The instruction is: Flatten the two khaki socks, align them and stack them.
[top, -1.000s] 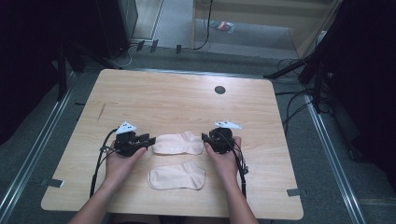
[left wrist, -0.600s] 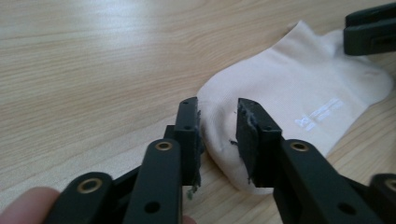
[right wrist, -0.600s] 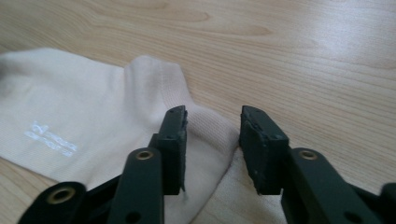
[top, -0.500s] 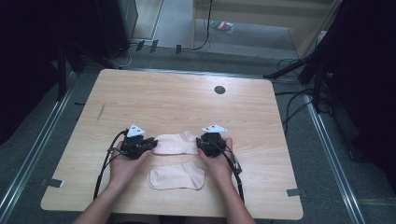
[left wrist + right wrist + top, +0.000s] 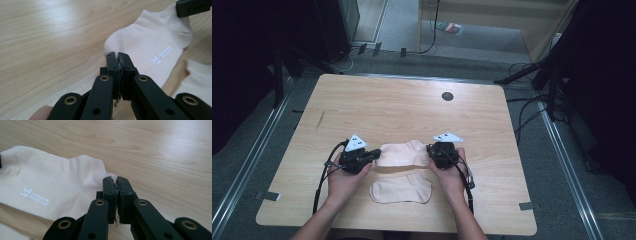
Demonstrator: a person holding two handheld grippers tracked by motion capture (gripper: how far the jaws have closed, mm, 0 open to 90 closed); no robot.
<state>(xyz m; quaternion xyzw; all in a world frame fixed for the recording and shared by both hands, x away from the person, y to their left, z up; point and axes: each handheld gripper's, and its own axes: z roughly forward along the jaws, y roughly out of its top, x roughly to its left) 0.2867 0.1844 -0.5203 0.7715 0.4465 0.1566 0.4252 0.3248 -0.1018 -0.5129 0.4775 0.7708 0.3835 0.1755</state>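
Two cream ankle socks lie on the wooden table [image 5: 377, 105]. The farther sock [image 5: 402, 154] [image 5: 147, 42] [image 5: 50, 185] carries small white lettering. My left gripper [image 5: 374, 155] [image 5: 118, 57] is shut on that sock's left end. My right gripper [image 5: 430, 150] [image 5: 114, 181] is shut on its right end, by the cuff. The sock stretches flat between the two grippers. The nearer sock [image 5: 401, 189] [image 5: 200, 72] lies loose just in front of it, between the person's hands. The right gripper's jaw tip shows at the top right of the left gripper view.
A small dark round hole [image 5: 447, 96] sits in the table's far right part. Cables trail from both grippers toward the near edge. Dark floor, metal rails and cables surround the table.
Both hands have come inward onto the ends of the farther sock. The socks lie where they were.
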